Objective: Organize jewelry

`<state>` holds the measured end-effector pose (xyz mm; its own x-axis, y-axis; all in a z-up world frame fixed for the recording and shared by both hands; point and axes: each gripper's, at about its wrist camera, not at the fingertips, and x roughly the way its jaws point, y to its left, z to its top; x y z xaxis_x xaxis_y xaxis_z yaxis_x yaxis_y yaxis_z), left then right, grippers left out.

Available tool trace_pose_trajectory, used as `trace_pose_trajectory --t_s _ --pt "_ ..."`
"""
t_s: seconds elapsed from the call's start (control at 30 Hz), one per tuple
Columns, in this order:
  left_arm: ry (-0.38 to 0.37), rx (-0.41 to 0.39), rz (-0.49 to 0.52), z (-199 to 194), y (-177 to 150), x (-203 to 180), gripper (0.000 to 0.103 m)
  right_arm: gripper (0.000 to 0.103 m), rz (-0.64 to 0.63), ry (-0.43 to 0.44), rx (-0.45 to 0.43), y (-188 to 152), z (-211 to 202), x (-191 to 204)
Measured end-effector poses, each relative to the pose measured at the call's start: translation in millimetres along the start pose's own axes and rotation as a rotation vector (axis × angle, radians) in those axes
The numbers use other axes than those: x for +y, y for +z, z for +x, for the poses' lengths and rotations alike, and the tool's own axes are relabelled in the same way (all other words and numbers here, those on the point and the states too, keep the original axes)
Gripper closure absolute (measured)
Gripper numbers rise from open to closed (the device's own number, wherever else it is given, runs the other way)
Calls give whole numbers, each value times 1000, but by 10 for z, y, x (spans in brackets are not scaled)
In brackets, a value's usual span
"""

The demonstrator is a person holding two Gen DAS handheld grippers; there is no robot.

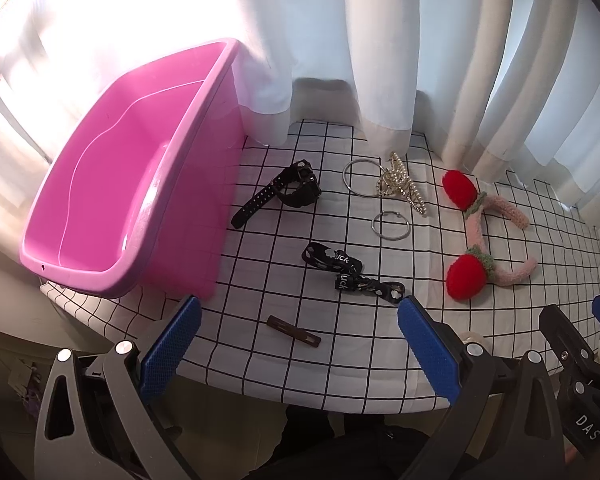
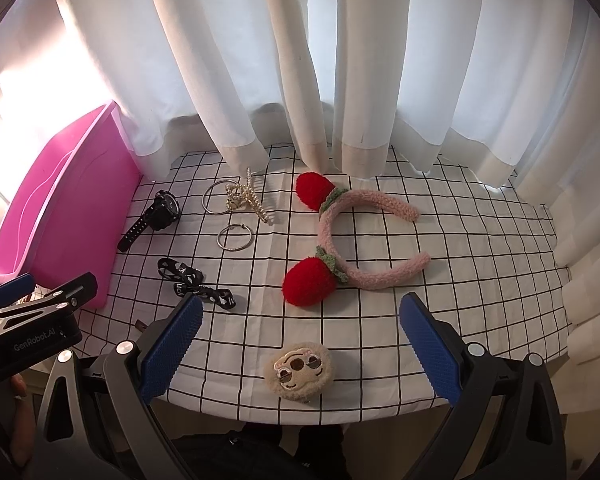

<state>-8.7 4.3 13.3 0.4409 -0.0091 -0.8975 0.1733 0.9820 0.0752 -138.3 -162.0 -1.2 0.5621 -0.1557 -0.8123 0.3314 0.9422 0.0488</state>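
- Two grippers, both with jaws spread wide and holding nothing: left gripper (image 1: 298, 344) at the near edge of the checked tablecloth (image 1: 340, 352), right gripper (image 2: 300, 338) likewise at the near edge, further from the pink bin (image 1: 112, 184).
- One pink bin, nothing visible inside, standing on the cloth at its left end; taken as the landmark for all entries below.
- One brown hair clip (image 1: 294, 331), near the bin's front corner, lying just ahead of the left jaws and between them; long axis slanted across the jaw line.
- One black ribbon bow (image 1: 352, 274), beyond the clip, right of the bin.
- One black watch (image 1: 288, 192), just beside the bin's right wall.
- Two silver hoops (image 1: 391, 225), right of the watch; one gold claw clip (image 1: 400, 184) touching the farther hoop.
- One strawberry headband (image 2: 364, 240), well apart from the bin, ahead of the right jaws.
- One plush face badge (image 2: 299, 371), farthest toward the near edge, between the right jaws.
- Judgement: left hand is nearer the bin and the hair clip; a wrist turn would likely be needed to close across the clip's narrow side.
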Motion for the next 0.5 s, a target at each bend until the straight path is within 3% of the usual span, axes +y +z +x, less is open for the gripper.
trace_pose_trajectory --t_s 0.5 --pt "0 -3 3 -3 -23 -9 6 9 0 3 -3 8 -1 1"
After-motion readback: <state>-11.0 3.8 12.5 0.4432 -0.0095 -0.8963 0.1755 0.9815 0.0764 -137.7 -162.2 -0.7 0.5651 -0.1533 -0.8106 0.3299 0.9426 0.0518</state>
